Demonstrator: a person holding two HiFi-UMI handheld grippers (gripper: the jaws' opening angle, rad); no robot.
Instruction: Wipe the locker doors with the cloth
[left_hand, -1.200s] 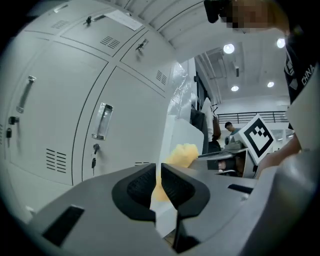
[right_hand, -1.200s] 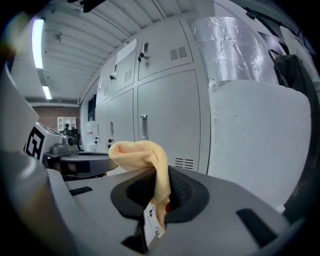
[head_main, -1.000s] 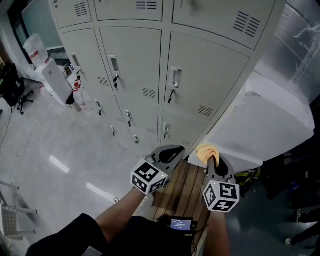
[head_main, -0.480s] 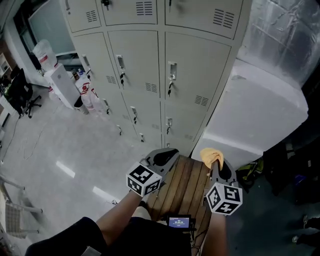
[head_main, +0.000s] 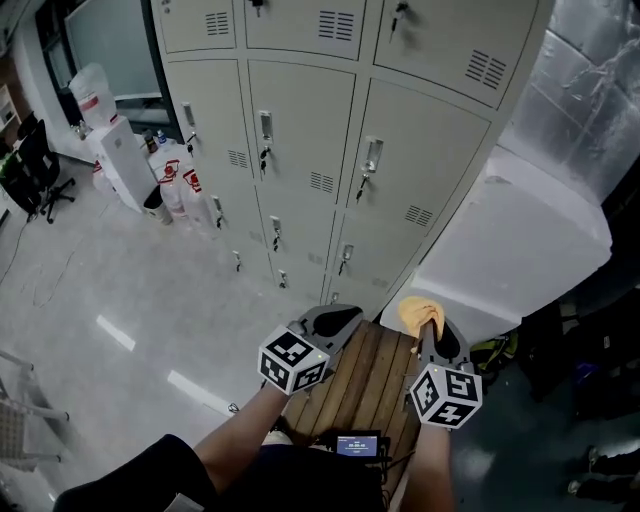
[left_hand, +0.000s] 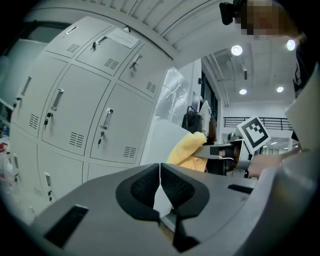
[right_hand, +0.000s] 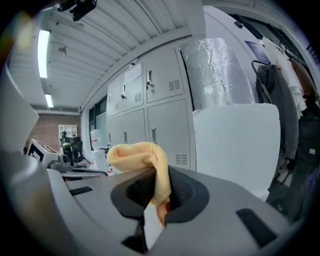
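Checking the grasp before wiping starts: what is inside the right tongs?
A yellow cloth is pinched in the right tongs, bunched up above them. How far it reaches down between them is covered.

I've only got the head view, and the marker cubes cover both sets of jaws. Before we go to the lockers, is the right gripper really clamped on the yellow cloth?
Observer: Yes. In the right gripper view, the right gripper has its jaws shut on the yellow cloth. The cloth bunches up above the pads and a short end hangs down between them.
Operator: And the left?
Observer: Nothing in it. The left gripper view shows the left gripper with its jaws together and nothing between them.
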